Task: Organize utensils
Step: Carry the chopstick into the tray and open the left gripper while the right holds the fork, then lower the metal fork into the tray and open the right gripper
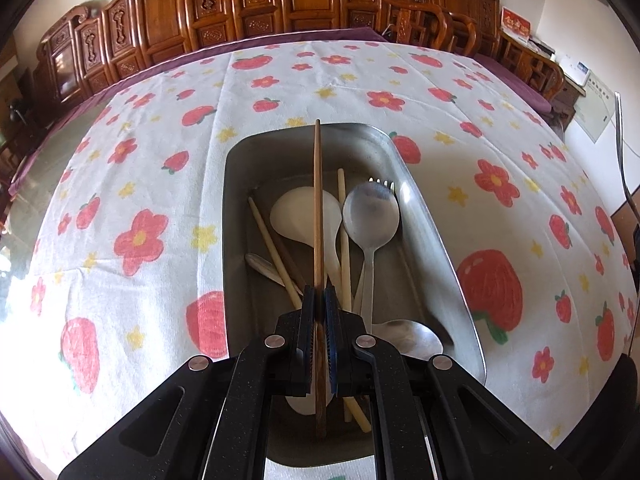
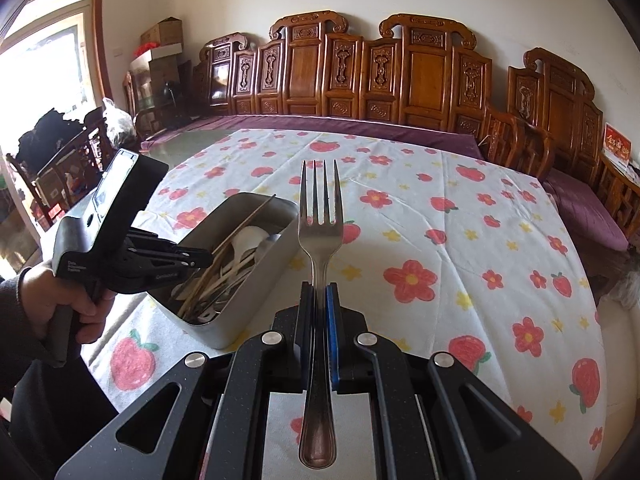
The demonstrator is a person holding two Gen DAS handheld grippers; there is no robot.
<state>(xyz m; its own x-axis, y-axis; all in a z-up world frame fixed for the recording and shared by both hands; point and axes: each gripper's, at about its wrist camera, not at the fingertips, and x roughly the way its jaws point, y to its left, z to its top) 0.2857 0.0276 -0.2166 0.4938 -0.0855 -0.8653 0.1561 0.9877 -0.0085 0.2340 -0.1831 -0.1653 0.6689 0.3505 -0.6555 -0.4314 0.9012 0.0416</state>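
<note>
Steel fork (image 2: pixel 320 240) is clamped in my right gripper (image 2: pixel 319 292) at frame centre; my left gripper (image 1: pixel 319 294) pinches a brown chopstick (image 1: pixel 317 200) above the metal tray (image 1: pixel 440 248). I should lower it gently, parallel to the other chopsticks.
</note>
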